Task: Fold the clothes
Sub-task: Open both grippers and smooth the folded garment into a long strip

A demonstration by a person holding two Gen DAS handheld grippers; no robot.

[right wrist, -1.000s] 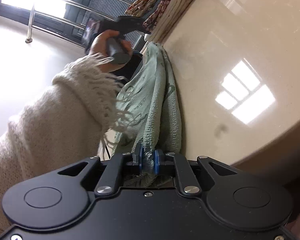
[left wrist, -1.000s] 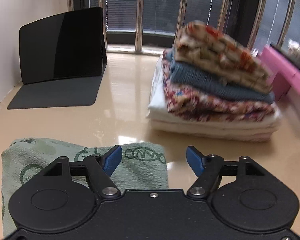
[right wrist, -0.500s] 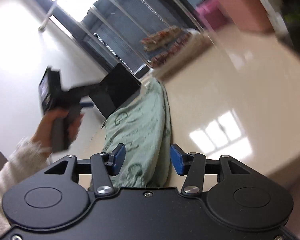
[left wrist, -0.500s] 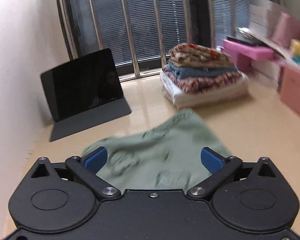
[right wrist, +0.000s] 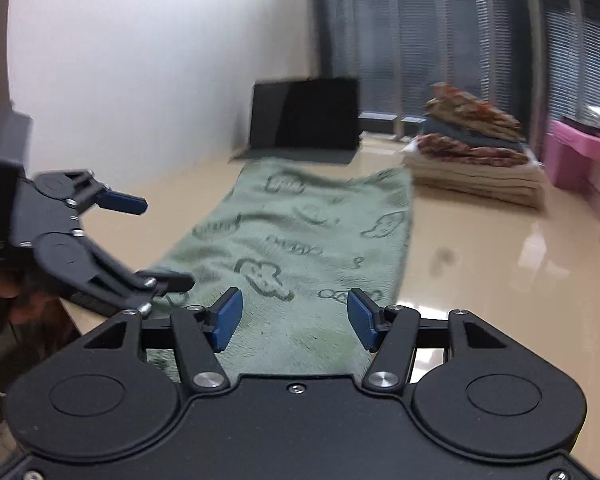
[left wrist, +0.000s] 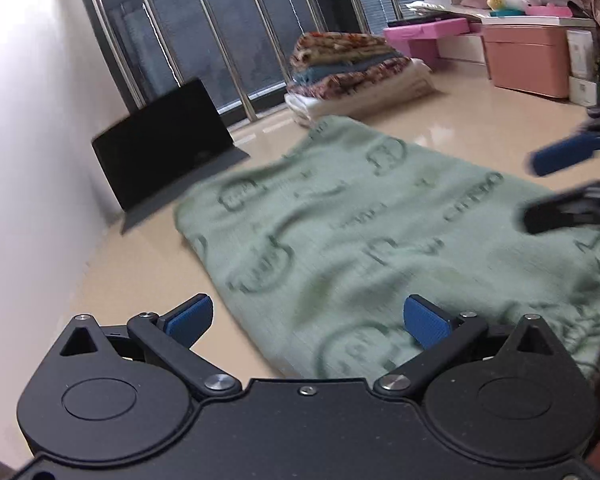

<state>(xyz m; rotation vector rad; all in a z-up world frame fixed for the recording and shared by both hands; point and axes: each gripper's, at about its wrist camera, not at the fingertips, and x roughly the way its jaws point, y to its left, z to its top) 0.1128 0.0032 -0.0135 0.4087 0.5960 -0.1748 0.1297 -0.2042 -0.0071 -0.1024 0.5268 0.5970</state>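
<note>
Both hand-held grippers, left hand-held gripper [left wrist: 306, 320] wide and right hand-held gripper [right wrist: 294, 318] just opening, hover empty over the soft, limp green towel [left wrist: 380, 240]; its near corners look easiest to pinch.

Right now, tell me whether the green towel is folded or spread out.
Spread out. The green towel lies as one long flat strip on the table, its printed pattern showing along its length; neither tongs grips it.

Pale green towel [right wrist: 300, 240] with darker green cartoon prints; beige glossy table [right wrist: 480, 248].
</note>
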